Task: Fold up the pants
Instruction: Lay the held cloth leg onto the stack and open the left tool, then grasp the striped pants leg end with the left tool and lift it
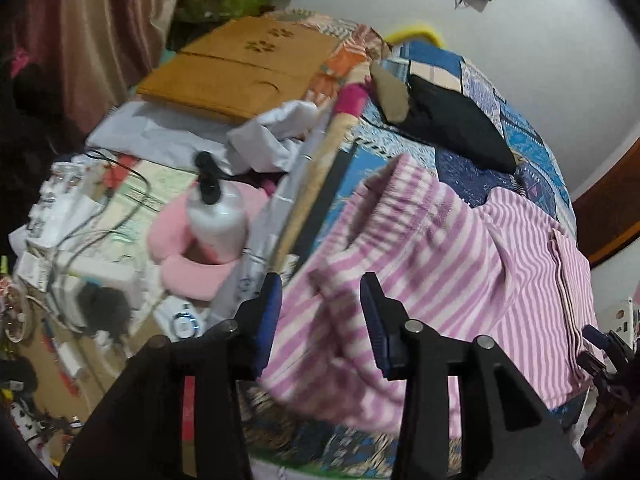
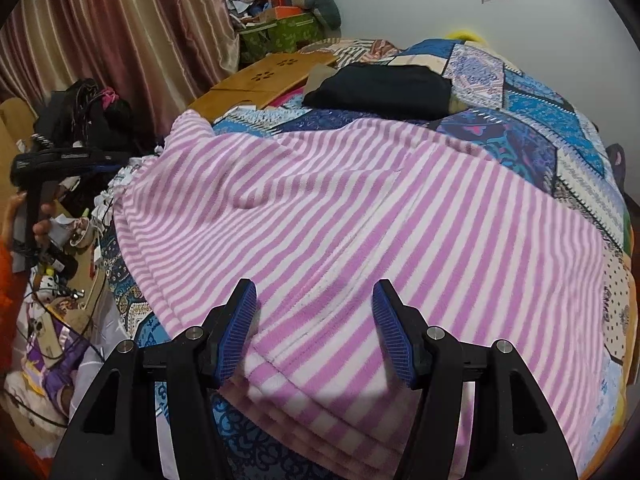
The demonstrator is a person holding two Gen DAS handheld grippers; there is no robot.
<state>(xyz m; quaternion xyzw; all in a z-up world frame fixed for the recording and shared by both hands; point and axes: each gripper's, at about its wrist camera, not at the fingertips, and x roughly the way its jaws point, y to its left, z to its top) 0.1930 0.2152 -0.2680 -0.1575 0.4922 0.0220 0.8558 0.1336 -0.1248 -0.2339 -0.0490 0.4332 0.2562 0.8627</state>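
Pink-and-white striped pants (image 2: pixel 340 208) lie folded over on the blue patterned bedspread (image 2: pixel 532 120); they also show in the left wrist view (image 1: pixel 432 248), elastic waistband toward the far side. My left gripper (image 1: pixel 320 292) is open and empty, just above the pants' left edge. My right gripper (image 2: pixel 316 300) is open and empty, hovering over the near folded edge of the pants. The left gripper also shows at the left of the right wrist view (image 2: pixel 76 158). The right gripper (image 1: pixel 600 340) peeks in at the right edge of the left wrist view.
A folded black garment (image 2: pixel 384 88) lies on the bed beyond the pants. A wooden lap tray (image 1: pixel 240 68) sits at the far left of the bed. A white pump bottle (image 1: pixel 216 216), a pink cushion (image 1: pixel 192 268), cables and clutter crowd the left side. Curtains (image 2: pixel 120 40) hang behind.
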